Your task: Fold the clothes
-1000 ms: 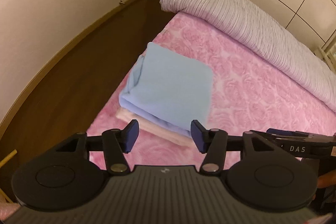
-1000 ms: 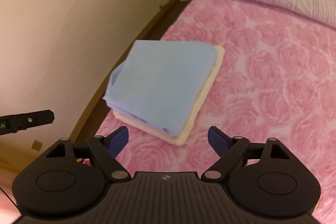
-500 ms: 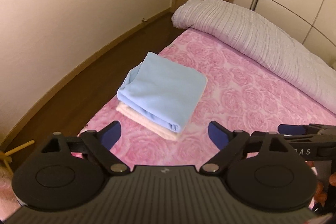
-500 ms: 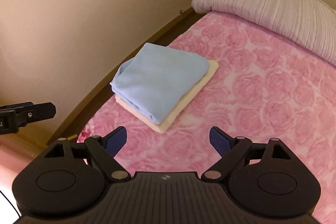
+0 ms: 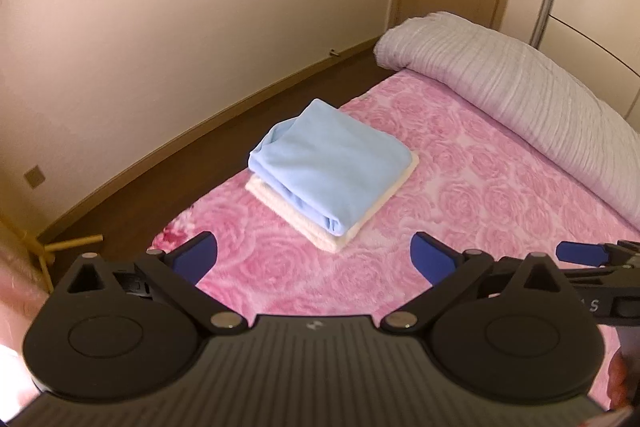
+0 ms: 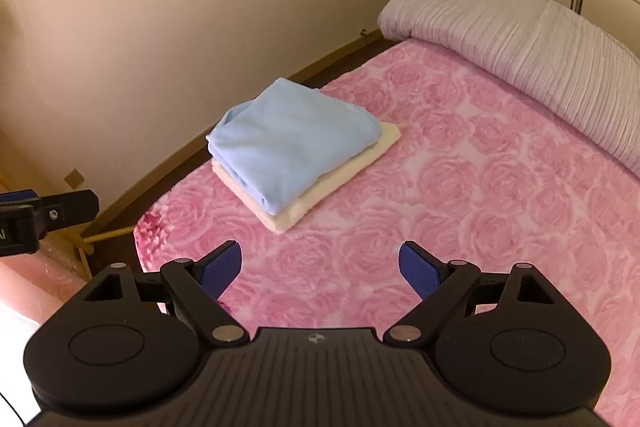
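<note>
Both hand-held grippers are wide open and holding nothing: left hand-held gripper (image 5: 314,259), right hand-held gripper (image 6: 320,269). The folded blue garment (image 5: 332,163) sits on a cream one (image 5: 344,239), straight ahead at the bed's (image 5: 460,211) left edge, long axis diagonal. Neither's clearly nearer. Only the left view shows the right one alongside.

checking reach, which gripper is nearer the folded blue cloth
Roughly equal; perhaps the right. Left gripper and right gripper both hang open, short of the folded blue cloth, touching nothing.
</note>
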The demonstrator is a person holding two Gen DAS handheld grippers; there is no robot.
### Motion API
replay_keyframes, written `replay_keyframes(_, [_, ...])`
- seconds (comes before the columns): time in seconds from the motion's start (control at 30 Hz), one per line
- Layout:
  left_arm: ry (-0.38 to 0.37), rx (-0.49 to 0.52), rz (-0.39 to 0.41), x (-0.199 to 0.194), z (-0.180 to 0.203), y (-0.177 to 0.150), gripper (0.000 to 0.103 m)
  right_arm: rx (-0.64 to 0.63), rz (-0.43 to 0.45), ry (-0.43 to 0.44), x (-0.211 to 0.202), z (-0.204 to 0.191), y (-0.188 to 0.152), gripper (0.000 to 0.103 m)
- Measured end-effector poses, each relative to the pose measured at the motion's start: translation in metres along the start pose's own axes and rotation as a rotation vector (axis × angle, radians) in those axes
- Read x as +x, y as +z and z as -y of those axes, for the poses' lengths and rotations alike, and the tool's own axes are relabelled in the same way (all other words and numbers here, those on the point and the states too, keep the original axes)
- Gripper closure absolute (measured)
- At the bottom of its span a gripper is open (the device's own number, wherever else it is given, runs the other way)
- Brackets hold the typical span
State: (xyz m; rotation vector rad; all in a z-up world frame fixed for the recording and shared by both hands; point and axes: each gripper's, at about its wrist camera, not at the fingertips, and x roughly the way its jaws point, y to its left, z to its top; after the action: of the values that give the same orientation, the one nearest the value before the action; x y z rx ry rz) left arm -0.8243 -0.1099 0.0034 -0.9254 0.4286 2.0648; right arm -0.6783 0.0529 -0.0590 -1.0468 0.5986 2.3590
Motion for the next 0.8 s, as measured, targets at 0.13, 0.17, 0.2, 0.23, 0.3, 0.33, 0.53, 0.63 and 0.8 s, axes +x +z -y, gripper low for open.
replay_keyframes(0.13, [0.033, -0.035, 0.0, -0.005, 0.006, -0.007, 0.001, -0.024, -0.005, 0.022, -0.003, 0.005, -0.001, 0.014])
replay_keyframes(0.17, [0.042, -0.041, -0.001, -0.006, 0.007, -0.008, 0.001, -0.024, -0.008, 0.025, -0.003, 0.006, -0.001, 0.014])
replay_keyframes(0.2, [0.052, -0.049, -0.002, -0.006, 0.008, -0.01, 0.001, -0.023, -0.012, 0.028, -0.003, 0.008, -0.001, 0.014])
replay_keyframes(0.23, [0.06, -0.054, -0.004, -0.006, 0.009, -0.011, 0.001, -0.024, -0.015, 0.026, -0.002, 0.009, -0.001, 0.014])
replay_keyframes(0.3, [0.068, -0.063, -0.012, -0.005, 0.012, -0.014, 0.001, -0.027, -0.021, 0.023, -0.001, 0.011, -0.001, 0.014])
replay_keyframes(0.33, [0.069, -0.067, -0.017, -0.003, 0.012, -0.015, 0.001, -0.03, -0.023, 0.019, 0.0, 0.012, 0.0, 0.014])
replay_keyframes(0.53, [0.073, -0.09, -0.047, 0.011, 0.013, -0.02, 0.001, -0.05, -0.04, 0.001, 0.009, 0.015, 0.006, 0.014])
replay_keyframes(0.63, [0.075, -0.102, -0.062, 0.018, 0.013, -0.022, 0.001, -0.086, -0.06, -0.038, 0.016, 0.011, 0.009, 0.014])
replay_keyframes(0.8, [0.078, -0.125, -0.093, 0.036, 0.007, -0.022, 0.001, -0.135, -0.093, -0.083, 0.031, 0.005, 0.013, 0.014])
